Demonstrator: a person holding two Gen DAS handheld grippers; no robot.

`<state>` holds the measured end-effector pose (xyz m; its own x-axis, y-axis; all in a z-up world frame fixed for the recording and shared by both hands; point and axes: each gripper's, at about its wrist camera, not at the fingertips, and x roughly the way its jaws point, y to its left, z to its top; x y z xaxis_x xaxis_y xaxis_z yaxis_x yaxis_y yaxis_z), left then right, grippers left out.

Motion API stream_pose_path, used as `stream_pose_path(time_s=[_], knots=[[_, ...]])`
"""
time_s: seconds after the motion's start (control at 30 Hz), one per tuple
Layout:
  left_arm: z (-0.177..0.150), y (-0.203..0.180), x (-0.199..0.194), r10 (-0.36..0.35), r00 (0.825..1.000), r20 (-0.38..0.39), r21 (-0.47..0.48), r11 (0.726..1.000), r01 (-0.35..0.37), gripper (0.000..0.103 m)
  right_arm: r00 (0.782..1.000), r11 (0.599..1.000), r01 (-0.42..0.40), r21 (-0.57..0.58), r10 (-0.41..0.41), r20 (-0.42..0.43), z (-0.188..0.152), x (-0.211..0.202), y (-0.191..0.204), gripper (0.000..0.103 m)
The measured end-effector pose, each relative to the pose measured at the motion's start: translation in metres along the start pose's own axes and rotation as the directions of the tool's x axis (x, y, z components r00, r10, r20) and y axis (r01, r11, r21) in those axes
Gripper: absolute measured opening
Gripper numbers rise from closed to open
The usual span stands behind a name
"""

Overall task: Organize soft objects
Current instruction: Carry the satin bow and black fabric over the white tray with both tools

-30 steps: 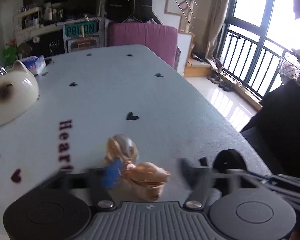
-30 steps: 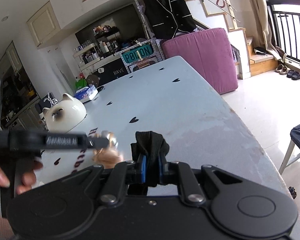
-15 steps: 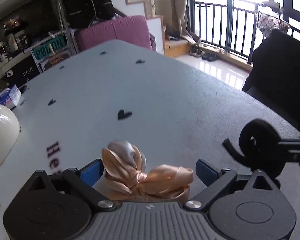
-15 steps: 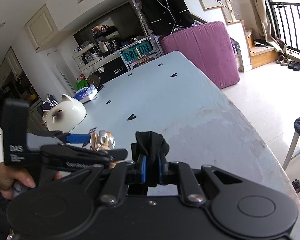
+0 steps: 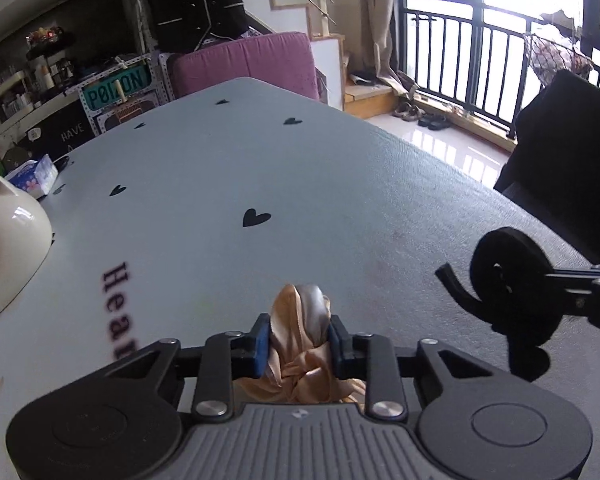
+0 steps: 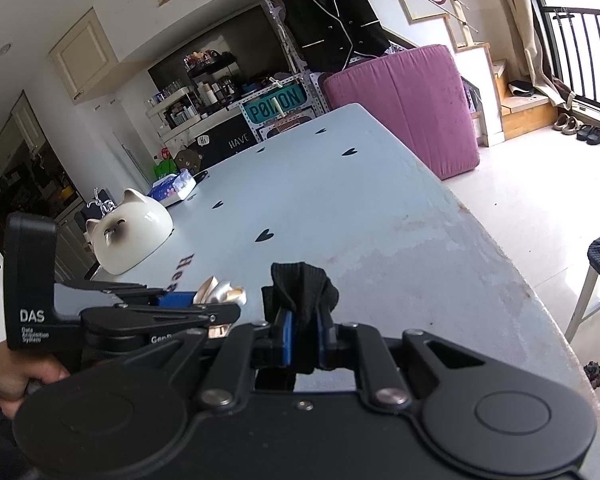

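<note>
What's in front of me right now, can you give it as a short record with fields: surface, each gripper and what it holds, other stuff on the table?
surface: pale table with black heart prints
left gripper: fingers closing on a peach satin bow
right gripper: shut on a black fabric piece
other items: white cat-shaped bowl, tissue pack

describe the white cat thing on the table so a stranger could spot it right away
Start at the long pale blue table printed with black hearts. On its left edge, before the tissue pack, sits a glossy cream cat-faced bowl turned upside down. Its two pointed ears set it apart.
</note>
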<state>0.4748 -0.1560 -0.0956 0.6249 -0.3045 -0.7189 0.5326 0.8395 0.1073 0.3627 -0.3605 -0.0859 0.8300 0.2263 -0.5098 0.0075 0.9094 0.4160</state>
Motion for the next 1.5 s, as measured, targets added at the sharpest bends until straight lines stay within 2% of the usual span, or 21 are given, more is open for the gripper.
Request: stream_pose_path(time_s=[0.4, 0.7, 0.83, 1.2, 1.5], knots=[[-0.002, -0.006, -0.072, 0.026, 0.997, 0.079, -0.125, 0.992, -0.016, 0.028, 1.000, 1.000, 0.001, -0.023, 0.000, 0.029, 0.003, -0.010, 0.009, 0.013], [-0.014, -0.004, -0.130, 0.061, 0.992, 0.112, -0.196, 0.980, -0.038, 0.028, 0.992, 0.997, 0.026, -0.073, -0.017, 0.125, 0.016, -0.047, 0.025, 0.013], [-0.020, -0.005, -0.153, 0.070, 0.990, 0.126, -0.220, 0.975, -0.041, 0.028, 0.993, 0.998, 0.007, -0.069, 0.001, 0.117, 0.016, -0.060, 0.032, 0.013], [-0.040, -0.003, -0.222, 0.091, 0.979, 0.183, -0.258, 0.965, -0.041, 0.028, 0.991, 0.989, -0.030, -0.143, 0.048, 0.122, 0.015, -0.108, 0.083, 0.013], [-0.074, 0.026, -0.276, 0.144, 0.966, 0.215, -0.294, 0.953, -0.077, 0.028, 0.990, 0.980, -0.075, -0.185, 0.095, 0.104, -0.001, -0.132, 0.130, 0.013]])
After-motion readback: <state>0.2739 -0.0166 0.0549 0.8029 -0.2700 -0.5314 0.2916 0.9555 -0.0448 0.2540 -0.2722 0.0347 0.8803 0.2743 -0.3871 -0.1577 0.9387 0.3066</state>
